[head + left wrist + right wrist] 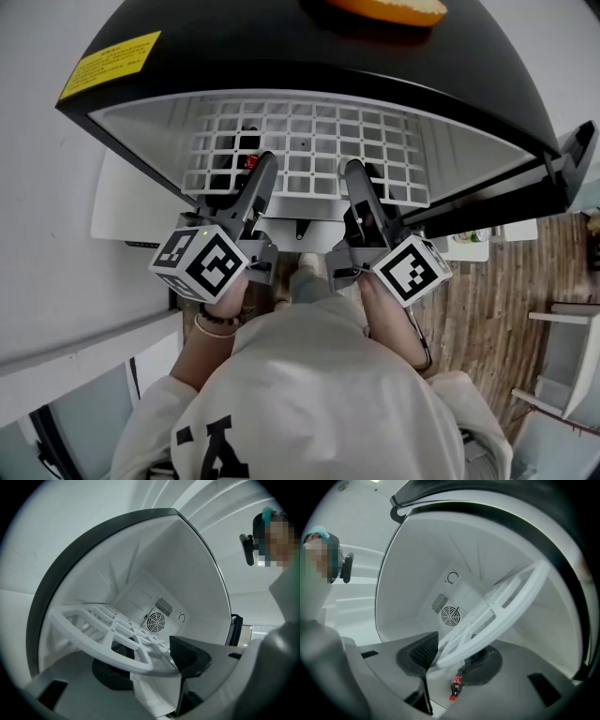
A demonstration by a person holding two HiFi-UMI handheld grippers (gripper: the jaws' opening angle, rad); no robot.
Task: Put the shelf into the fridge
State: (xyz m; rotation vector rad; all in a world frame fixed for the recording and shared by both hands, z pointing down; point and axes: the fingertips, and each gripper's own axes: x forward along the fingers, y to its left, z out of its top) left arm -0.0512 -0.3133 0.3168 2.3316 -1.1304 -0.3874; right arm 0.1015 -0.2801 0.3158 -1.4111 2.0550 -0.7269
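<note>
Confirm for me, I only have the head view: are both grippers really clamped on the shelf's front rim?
Observer: The left gripper is, with one pad above the rim of the shelf and one below.
Operator: And the right?
Observer: The right gripper too, its pads pinching the same rim.
Operator: What's that red spot under the grid?
Observer: A small red-capped bottle, lying on its side below the shelf.
</note>
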